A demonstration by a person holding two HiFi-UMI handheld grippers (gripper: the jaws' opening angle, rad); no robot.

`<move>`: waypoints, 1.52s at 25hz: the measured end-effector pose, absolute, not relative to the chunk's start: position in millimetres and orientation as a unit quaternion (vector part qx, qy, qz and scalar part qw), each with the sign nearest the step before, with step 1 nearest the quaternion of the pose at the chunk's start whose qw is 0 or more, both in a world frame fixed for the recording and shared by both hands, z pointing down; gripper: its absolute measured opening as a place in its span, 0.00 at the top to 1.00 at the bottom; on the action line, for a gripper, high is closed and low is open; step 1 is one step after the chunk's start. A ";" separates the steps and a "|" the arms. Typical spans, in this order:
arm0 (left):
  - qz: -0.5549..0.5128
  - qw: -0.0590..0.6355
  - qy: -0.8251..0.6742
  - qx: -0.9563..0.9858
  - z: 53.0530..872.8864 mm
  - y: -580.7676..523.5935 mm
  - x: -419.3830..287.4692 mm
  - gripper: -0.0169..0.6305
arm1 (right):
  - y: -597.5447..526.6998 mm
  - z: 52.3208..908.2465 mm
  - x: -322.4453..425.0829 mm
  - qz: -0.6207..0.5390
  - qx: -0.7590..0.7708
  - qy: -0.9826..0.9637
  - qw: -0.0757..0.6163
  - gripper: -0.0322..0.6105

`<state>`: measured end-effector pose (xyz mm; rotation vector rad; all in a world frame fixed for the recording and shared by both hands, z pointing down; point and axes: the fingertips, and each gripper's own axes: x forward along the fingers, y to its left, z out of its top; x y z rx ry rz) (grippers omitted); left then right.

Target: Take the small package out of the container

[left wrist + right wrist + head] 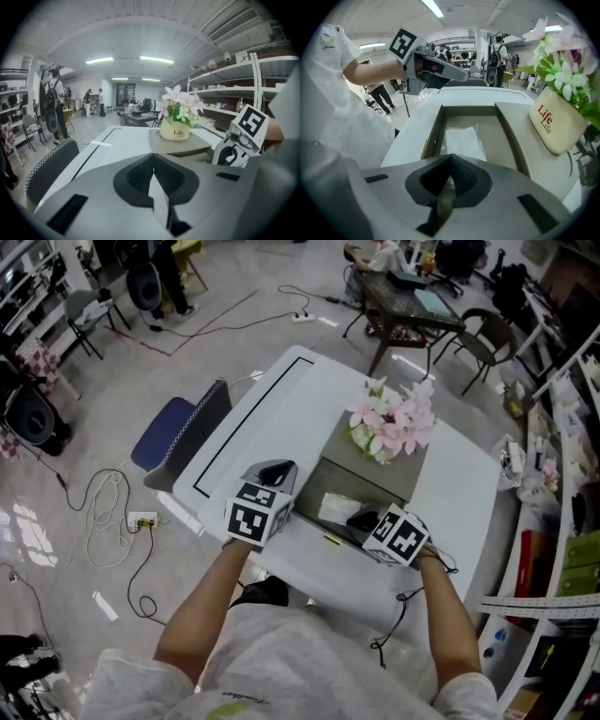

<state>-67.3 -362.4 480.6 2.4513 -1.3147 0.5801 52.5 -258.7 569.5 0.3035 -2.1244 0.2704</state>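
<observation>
Head view puts the left gripper (275, 472) on the white table (281, 409), just left of the open grey container (317, 486). In the left gripper view its jaws are pressed together with nothing between them, pointing over the table past the container's near side.

The package (461, 139), a flat clear plastic bag, lies on the container's floor, towards the left wall as the right gripper view has it. It is well apart from the left jaws. Its near edge runs up to the tips of the right gripper (450, 176), and a bit of crinkled film shows just where those tips meet. The right jaws are closed, and they seem to pinch that near edge; the rest of the bag lies flat ahead of them inside the container.

Right of the opening, a flower pot (555, 124) stands on the grey lid (520, 136).
</observation>
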 end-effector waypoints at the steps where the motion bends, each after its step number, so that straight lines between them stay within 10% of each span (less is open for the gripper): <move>1: 0.201 0.148 -0.458 0.853 479.7 -363.5 -66.8 0.97 | -259.4 567.3 52.7 0.110 0.128 -0.869 0.465 0.94; 38: 0.158 0.077 -0.370 0.912 409.6 -319.1 91.8 0.96 | -252.0 387.1 236.9 0.096 0.515 -0.839 0.149 0.94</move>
